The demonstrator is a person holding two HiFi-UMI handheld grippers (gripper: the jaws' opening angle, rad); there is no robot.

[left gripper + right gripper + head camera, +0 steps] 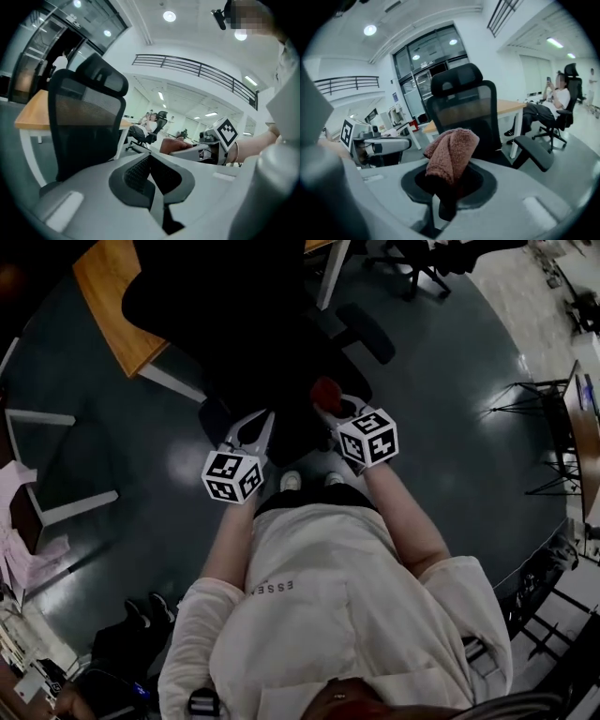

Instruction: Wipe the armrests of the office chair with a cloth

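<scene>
A black mesh-backed office chair [248, 324] stands right in front of me; its right armrest [367, 332] juts out to the right. In the right gripper view the chair back [461, 110] is straight ahead and that armrest [534, 152] lies lower right. My right gripper [330, 409] is shut on a bunched reddish cloth [450, 152], held near the seat's front and apart from the armrest. My left gripper [255, 427] hovers beside it to the left, jaws shut [149, 161] with nothing in them. The chair back [86, 126] fills the left of the left gripper view.
A wooden desk [117, 296] with white legs stands behind the chair. Another office chair [412, 268] is farther back. A seated person [555, 101] is at the right in the distance. Dark bags [131, 643] lie on the floor at lower left, metal racks [553, 427] stand at the right.
</scene>
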